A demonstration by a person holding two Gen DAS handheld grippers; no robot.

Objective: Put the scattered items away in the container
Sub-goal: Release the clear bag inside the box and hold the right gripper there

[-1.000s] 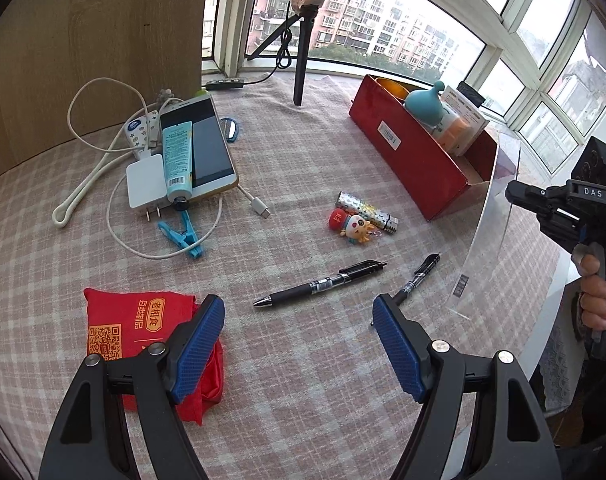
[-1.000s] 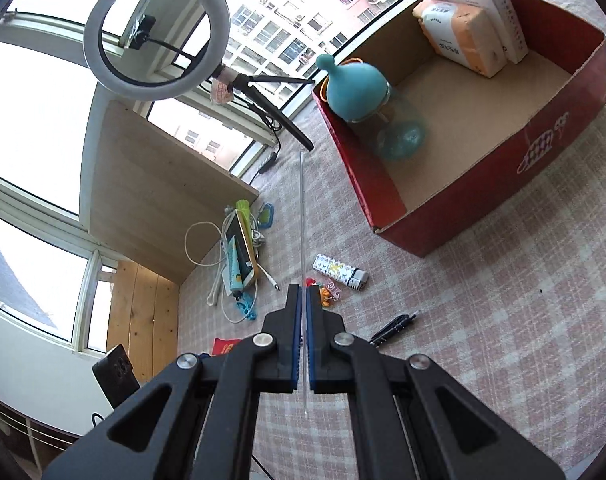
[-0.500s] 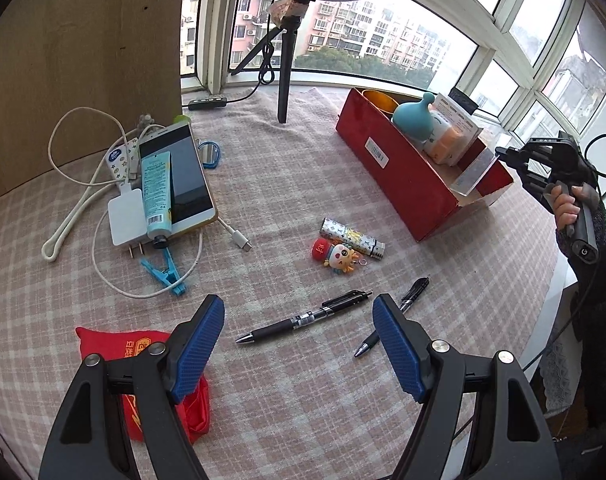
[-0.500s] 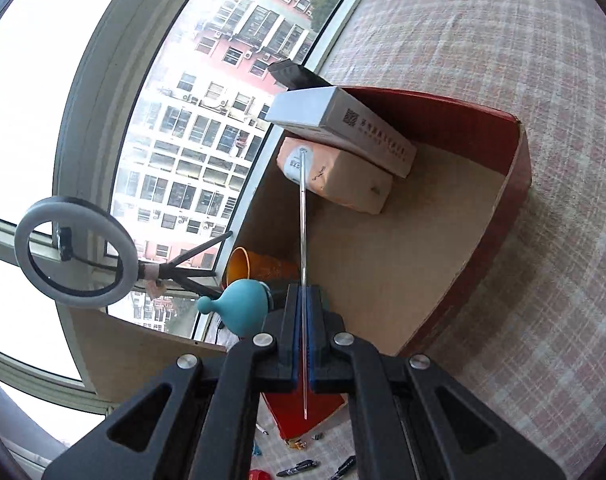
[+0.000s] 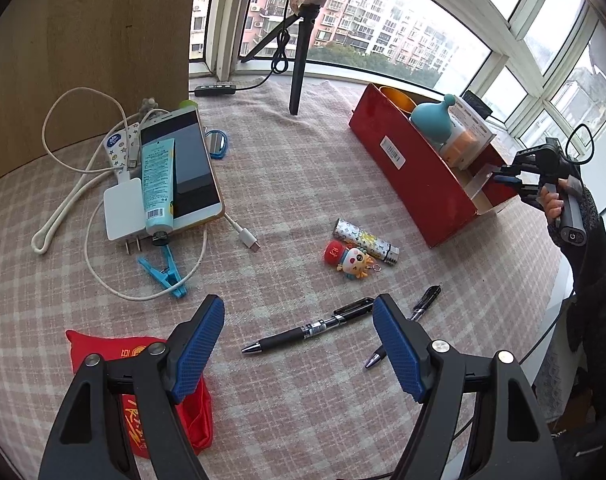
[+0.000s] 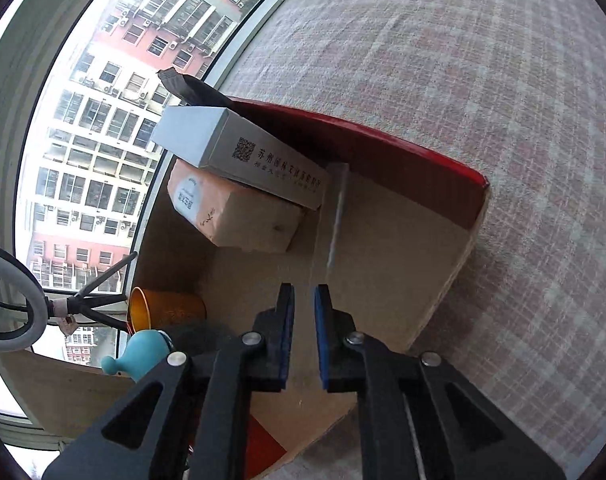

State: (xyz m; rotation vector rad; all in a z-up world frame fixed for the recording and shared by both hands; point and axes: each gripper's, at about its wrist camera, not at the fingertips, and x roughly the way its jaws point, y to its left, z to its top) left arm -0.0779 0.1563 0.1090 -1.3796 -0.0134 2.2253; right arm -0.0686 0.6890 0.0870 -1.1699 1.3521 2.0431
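Note:
The red cardboard box (image 5: pixel 415 176) stands at the right. My right gripper (image 6: pixel 304 296) hangs over its open end (image 6: pixel 383 136), jaws opening. A clear plastic sheet (image 6: pixel 337 216) lies loose just past the tips, leaning inside the box; the pads do not press it. In the left wrist view, a hand holds that gripper (image 5: pixel 503 174) beside the sheet (image 5: pixel 479 179). My left gripper (image 5: pixel 299 308) is open and empty, low over a black pen (image 5: pixel 307 330). A second pen (image 5: pixel 423 300) lies to its right.
On the checked cloth lie a doll keychain (image 5: pixel 353 260), a patterned tube (image 5: pixel 363 236), a red pouch (image 5: pixel 103 348), a blue clip (image 5: pixel 163 274) and a phone (image 5: pixel 191 168) with a cream tube, charger and cables. The box holds a teal bottle (image 6: pixel 139 354), cartons and an orange cup (image 6: pixel 163 312).
My right gripper carried the clear sheet from beside the box to over its open end, then parted its jaws and let it go. The left gripper crept forward over the pens.

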